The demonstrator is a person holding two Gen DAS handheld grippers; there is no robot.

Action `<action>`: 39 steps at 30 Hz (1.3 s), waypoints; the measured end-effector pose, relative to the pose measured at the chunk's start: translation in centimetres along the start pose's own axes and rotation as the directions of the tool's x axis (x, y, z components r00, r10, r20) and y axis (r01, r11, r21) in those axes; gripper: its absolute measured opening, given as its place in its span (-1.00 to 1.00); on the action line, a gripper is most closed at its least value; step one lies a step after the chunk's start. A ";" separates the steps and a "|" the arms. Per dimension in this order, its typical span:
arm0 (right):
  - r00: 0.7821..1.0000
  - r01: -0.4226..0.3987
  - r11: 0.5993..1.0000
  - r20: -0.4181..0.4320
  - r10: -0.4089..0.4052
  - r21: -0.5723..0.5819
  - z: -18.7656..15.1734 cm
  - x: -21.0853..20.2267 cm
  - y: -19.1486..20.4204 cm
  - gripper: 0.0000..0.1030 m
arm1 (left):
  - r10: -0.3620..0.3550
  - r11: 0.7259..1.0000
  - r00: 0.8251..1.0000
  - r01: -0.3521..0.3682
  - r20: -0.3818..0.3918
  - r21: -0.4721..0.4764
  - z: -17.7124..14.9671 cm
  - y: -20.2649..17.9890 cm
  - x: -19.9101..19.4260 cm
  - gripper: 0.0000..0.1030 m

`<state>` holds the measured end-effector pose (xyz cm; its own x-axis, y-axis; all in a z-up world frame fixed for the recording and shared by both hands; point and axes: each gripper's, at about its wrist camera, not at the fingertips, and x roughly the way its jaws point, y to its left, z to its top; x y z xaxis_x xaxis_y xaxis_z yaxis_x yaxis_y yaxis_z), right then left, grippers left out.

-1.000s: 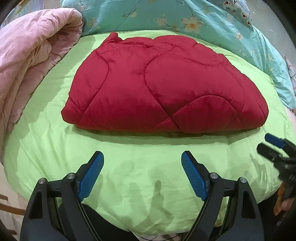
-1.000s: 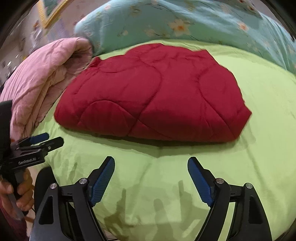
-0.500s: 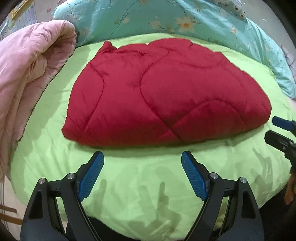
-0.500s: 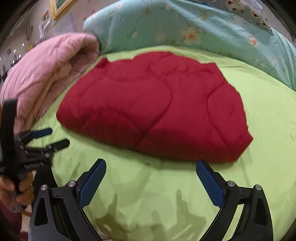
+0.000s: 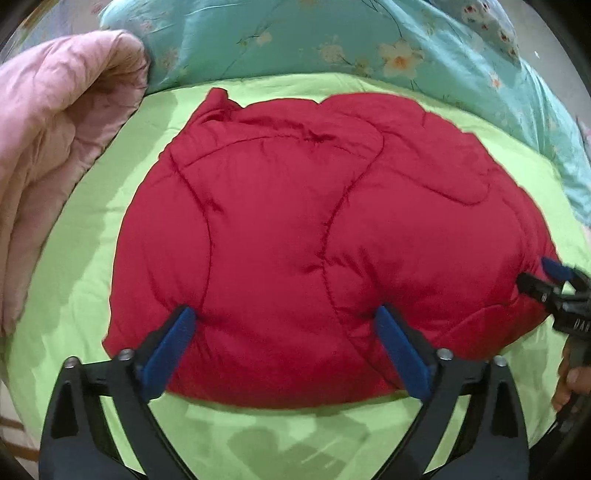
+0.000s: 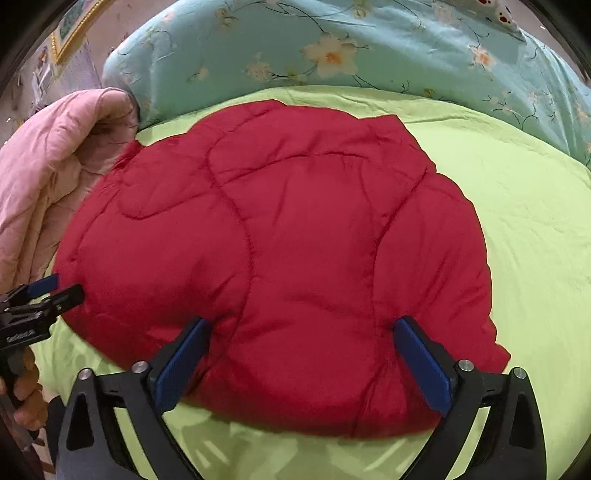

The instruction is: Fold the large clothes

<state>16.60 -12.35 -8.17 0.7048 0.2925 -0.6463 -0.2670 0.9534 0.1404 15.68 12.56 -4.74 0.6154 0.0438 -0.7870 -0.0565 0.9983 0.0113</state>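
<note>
Both grippers, left gripper (image 5: 284, 347) and right gripper (image 6: 299, 354), had just spread wide, straddling the near edge of the puffy, soft, light red jacket (image 5: 314, 229) mid-bed (image 5: 85, 280); I'd pinch that edge.

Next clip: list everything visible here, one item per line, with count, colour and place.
Quilted padded red garment: one, red, folded, lying on the green cover, near edge between both tongs' fingers.
Lime-green bed cover: one, green, under the garment.
Pink quilted blanket: one, pink, bundled at the left.
Turquoise floral bedding: one, turquoise with flowers, heaped behind.
Gold picture frame: one, on the wall, upper left.
Left tongs: black, blue pads, wide open, astride the garment's near edge.
Right tongs: same, wide open.
Hand: gripping the left tongs' handle.
</note>
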 end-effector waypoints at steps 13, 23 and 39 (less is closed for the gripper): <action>1.000 0.008 1.000 -0.020 -0.007 0.025 0.5 1.8 -0.7 1.00 | -0.018 1.000 1.000 0.018 0.006 0.005 -0.1 0.5 0.4 1.00; 0.998 -0.066 0.997 0.020 0.065 0.031 -1.0 -3.5 0.6 1.00 | 0.012 1.000 1.000 -0.012 0.020 0.003 -1.5 0.4 -2.5 1.00; 0.995 -0.089 0.996 0.035 0.089 -0.007 -4.4 -5.9 2.6 1.00 | 0.036 0.999 0.999 -0.036 0.008 -0.001 -4.5 0.8 -3.9 1.00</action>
<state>8.88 -11.90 -7.30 0.7006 0.3789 -0.6047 -0.3335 0.9230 0.1919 9.70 13.02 -4.44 0.6196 0.0803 -0.7808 -0.0794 0.9961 0.0394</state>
